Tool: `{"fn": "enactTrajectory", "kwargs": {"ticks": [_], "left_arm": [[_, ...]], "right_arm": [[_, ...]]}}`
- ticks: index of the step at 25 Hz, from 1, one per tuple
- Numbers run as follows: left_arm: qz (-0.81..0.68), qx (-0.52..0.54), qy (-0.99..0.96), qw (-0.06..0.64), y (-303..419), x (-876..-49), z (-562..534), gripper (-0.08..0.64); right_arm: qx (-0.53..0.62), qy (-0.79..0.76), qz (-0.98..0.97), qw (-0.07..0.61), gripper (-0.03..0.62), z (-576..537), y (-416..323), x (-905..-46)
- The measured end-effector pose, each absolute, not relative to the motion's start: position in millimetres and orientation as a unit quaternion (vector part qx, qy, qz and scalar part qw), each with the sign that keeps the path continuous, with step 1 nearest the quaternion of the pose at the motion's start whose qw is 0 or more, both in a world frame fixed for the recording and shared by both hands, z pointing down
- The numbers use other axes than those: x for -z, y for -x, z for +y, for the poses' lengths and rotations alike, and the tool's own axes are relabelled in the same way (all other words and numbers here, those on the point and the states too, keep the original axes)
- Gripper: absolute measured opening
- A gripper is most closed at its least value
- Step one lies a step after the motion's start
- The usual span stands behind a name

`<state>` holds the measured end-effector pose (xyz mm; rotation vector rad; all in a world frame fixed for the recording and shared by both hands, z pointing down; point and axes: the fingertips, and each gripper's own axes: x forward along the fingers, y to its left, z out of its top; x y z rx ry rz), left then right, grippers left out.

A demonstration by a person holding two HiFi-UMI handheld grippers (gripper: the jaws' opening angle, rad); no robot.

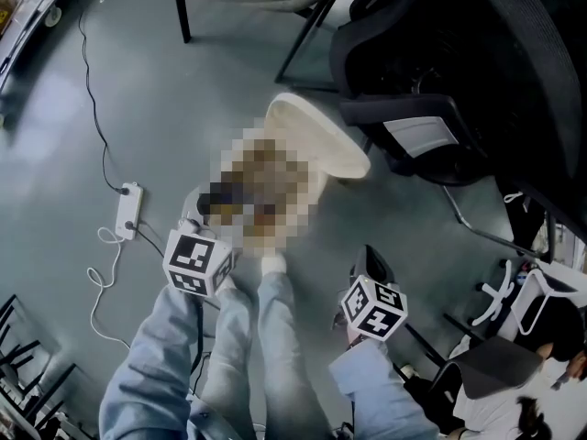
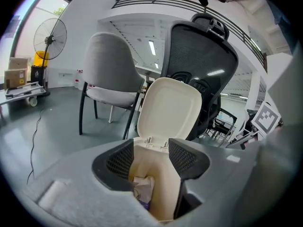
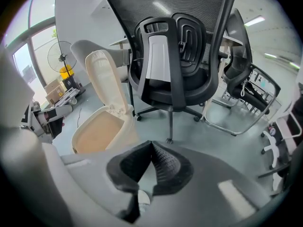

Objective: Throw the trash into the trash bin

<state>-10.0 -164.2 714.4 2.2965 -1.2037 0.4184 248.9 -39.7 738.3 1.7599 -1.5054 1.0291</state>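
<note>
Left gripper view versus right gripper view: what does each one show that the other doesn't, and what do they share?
Only the left gripper view looks down into the trash bin, showing crumpled trash inside, framed by the open left gripper. Only the right gripper view shows the wheeled base of the black office chair and the shut right gripper. Both show the bin's raised lid, that chair and a standing fan.

Overhead — both tool views facing bin
</note>
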Motion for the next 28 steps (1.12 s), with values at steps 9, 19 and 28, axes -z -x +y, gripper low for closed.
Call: {"fn": "enactTrajectory", "kwargs": {"ticks": [9, 19, 28], "left_arm": [[-0.495, -0.119, -0.818, 0.267, 52.5, -682.9, -150.2, 0.186], [-0.549, -0.118, -0.790, 0.246, 97.3, -630.8, -131.8, 0.069], [-0.599, -0.110, -0.756, 0.240, 147.3, -544.0, -98.8, 0.027]], "right_arm": [[-0.379, -0.652, -0.594, 0.281, 0.003, -53.0, -212.6, -725.4], [-0.354, -0.629, -0.644, 0.254, 0.003, -83.2, -158.4, -693.5], [-0.292, -0.592, -0.702, 0.267, 0.003, -91.5, -141.6, -601.7]]}}
